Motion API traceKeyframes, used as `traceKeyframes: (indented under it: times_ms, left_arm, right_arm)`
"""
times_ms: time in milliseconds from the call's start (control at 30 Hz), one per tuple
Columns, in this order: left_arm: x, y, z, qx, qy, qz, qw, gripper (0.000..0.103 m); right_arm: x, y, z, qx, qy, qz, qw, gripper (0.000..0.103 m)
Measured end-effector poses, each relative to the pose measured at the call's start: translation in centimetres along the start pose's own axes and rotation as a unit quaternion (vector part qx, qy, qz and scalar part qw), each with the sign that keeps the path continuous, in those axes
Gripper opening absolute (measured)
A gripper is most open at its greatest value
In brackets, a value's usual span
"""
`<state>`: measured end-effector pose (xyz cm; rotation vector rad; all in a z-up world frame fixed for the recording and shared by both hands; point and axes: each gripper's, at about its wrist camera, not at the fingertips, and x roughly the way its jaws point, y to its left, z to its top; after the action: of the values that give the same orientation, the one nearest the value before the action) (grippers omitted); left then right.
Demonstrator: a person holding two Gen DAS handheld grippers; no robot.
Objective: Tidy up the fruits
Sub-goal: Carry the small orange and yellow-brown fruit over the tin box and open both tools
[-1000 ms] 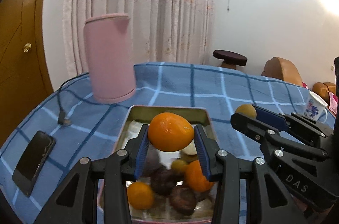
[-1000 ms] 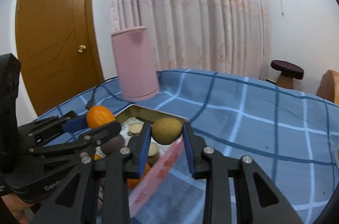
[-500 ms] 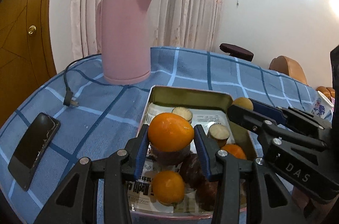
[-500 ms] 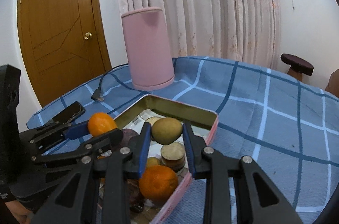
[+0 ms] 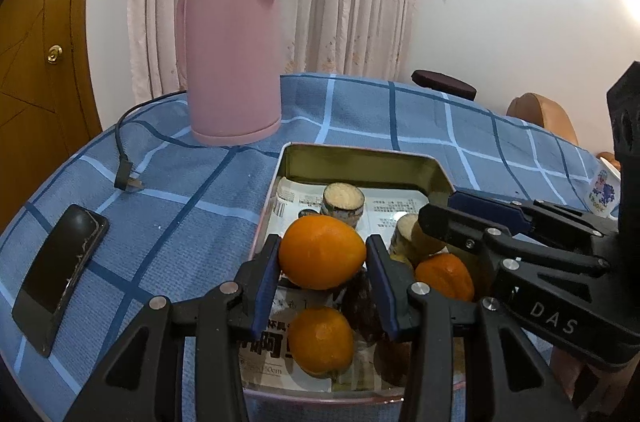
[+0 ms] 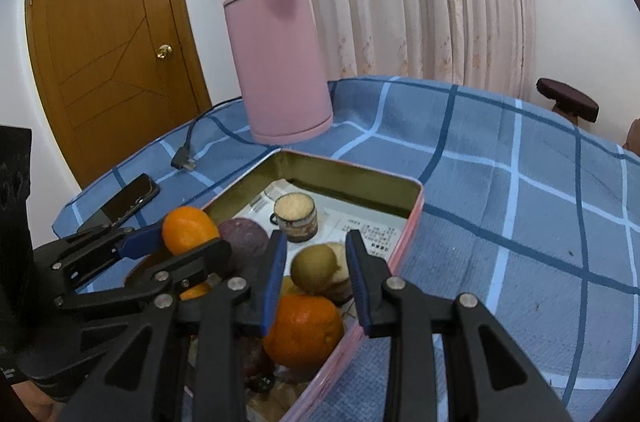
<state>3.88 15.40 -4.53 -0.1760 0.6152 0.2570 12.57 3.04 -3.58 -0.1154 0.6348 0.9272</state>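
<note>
A pink-rimmed metal tin (image 5: 362, 158) (image 6: 348, 182) lined with newspaper holds oranges, dark fruits and cut cane pieces. My left gripper (image 5: 322, 254) is shut on an orange (image 5: 322, 252) and holds it over the tin's left part; it also shows in the right wrist view (image 6: 188, 230). My right gripper (image 6: 316, 262) is open over the tin's right side. A greenish-brown kiwi (image 6: 314, 268) lies loose between its fingers, on the fruit in the tin. Another orange (image 6: 304, 330) lies just below it.
A pink electric kettle (image 5: 232, 58) (image 6: 280, 62) stands behind the tin, its cord and plug (image 5: 128, 178) trailing left. A black phone (image 5: 60, 274) lies at the table's left edge. A printed mug (image 5: 604, 188) stands at the right. A blue checked cloth (image 6: 500, 190) covers the table.
Both grippers have come down and closer to the tin. My right gripper has opened and let go of the kiwi, which now rests in the tin. The left still holds its orange.
</note>
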Motion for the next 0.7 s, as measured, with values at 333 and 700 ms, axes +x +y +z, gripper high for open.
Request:
traceKeyframes:
  times_ms: [333, 700]
  left_arm:
    - [-1.1, -0.6, -0.1, -0.001, -0.003, -0.016, 0.9999, 0.059]
    - [-3.8, -2.7, 0.1, 0.016, -0.031, -0.032, 0.9989, 0.071]
  right_arm:
    - [-1.9, -1.2, -0.5, 0.029, -0.016, -0.006, 0.999, 0.051]
    - [-8.2, -1.7, -1.7, 0.033, -0.066, -0.047, 0.996, 0.085]
